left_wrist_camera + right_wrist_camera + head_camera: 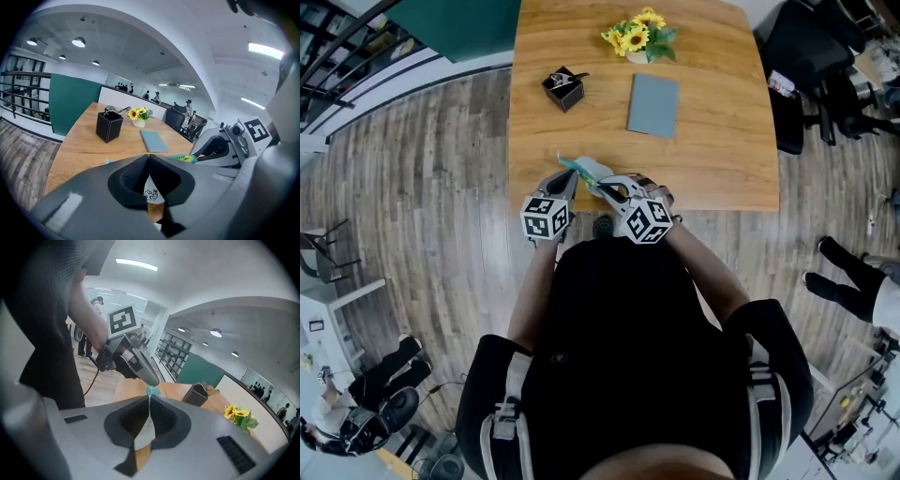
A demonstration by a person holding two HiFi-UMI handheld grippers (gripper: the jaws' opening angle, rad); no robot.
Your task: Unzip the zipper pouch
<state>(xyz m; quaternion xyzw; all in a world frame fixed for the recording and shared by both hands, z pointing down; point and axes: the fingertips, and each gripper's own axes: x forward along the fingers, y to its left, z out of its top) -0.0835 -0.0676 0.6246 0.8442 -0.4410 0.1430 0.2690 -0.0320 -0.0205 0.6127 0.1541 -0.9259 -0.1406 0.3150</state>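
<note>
The zipper pouch (587, 171), pale with a teal zip edge, is held just above the front edge of the wooden table (722, 159). My left gripper (566, 184) is shut on its left part; in the left gripper view white printed fabric (151, 194) shows between the closed jaws (149, 157). My right gripper (606, 188) is shut on the pouch's right part; the right gripper view shows pale fabric (145, 430) pinched in its jaws (149, 399) and the teal zip end (152, 391) just beyond. The two grippers stand close together, tips nearly meeting.
A black pen holder (563, 88), a grey notebook (653, 104) and a pot of sunflowers (639, 37) stand farther back on the table. Dark office chairs (806, 56) are at the right, and a person's legs (853, 277) are on the floor there.
</note>
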